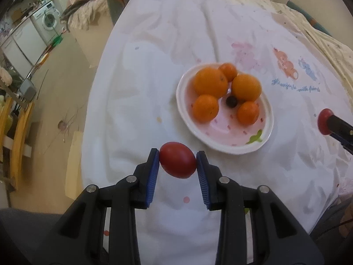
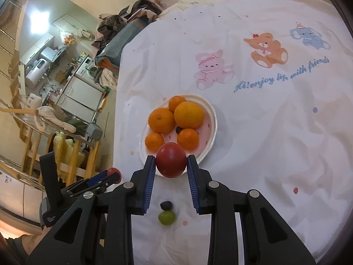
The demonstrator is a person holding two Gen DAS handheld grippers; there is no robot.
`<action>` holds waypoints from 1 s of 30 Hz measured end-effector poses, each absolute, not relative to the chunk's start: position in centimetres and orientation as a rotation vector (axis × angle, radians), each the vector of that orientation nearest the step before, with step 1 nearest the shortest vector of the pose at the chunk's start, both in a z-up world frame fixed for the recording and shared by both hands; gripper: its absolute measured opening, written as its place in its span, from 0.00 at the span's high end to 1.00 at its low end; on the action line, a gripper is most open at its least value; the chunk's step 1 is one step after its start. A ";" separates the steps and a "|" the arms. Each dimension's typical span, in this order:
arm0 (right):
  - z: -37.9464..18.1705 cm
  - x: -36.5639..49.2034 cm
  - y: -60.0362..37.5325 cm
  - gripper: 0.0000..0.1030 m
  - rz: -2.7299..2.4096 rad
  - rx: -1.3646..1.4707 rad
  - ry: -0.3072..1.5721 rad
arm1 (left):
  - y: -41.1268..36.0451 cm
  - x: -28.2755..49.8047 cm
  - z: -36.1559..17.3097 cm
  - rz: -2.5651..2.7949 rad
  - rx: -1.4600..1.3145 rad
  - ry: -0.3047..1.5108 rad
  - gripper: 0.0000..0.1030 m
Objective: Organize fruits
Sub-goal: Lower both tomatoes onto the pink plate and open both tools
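**Two red fruits held, both near the plate**

Left wrist view: my left gripper [image 1: 177,162] is clamped on a red fruit [image 1: 177,163], the blue pads [image 1: 154,174] pressing it from either side. Ahead of my fingertips and a little to the right sits the white plate [image 1: 222,141] with a pink centre, resting on the white printed cloth [image 1: 154,44]. In it are five oranges [image 1: 210,82] of mixed size, grouped toward the plate's far side, with a small dark fruit [image 1: 231,101] lying among them. The near part of the plate is bare. Far off to the right, my right gripper [image 1: 326,122] pokes in from the edge, closed around its own red fruit [image 1: 324,119]. Beyond the cloth's left edge I see floor and a washing machine [image 1: 47,19].

Right wrist view: my right gripper [image 2: 171,164] grips a red fruit [image 2: 171,163] between its blue pads [image 2: 149,176]. It sits over the near rim of the plate [image 2: 213,119], which is straight ahead of my fingertips; the five oranges [image 2: 188,114] lie just past it. Below and behind the fingertips, between the gripper's arms, a dark fruit [image 2: 166,205] and a green fruit [image 2: 166,218] lie on the cloth [image 2: 264,143], touching or nearly so. To the left, my left gripper [image 2: 113,174] shows, holding its red fruit [image 2: 113,172].
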State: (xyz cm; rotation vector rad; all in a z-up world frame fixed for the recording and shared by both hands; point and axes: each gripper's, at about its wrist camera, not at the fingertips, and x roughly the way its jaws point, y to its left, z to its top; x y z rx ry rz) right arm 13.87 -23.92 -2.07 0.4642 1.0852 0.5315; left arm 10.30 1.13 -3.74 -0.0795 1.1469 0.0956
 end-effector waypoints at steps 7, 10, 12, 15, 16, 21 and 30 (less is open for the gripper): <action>-2.1 15.4 -23.9 0.70 0.548 0.493 1.081 | 1.1 12.4 -2.0 0.081 -0.046 1.115 0.71; -2.4 16.3 -23.6 0.70 0.566 0.516 1.085 | 1.5 13.5 -1.5 0.083 -0.043 1.105 0.71; -2.6 16.8 -23.2 0.70 0.578 0.519 1.094 | 1.7 14.4 -1.2 0.079 -0.044 1.096 0.71; -3.0 17.8 -22.2 0.70 0.592 0.506 1.109 | 1.8 15.5 -1.2 0.065 -0.049 1.093 0.71; -3.1 18.1 -21.9 0.70 0.597 0.501 1.115 | 1.8 15.8 -1.2 0.063 -0.052 1.090 0.71; -4.5 19.9 -19.7 0.70 0.616 0.484 1.158 | 2.1 16.6 -2.8 0.063 -0.105 1.116 0.71; -7.0 22.3 -15.6 0.69 0.646 0.456 1.219 | 3.1 17.4 -3.7 0.079 -0.171 1.144 0.71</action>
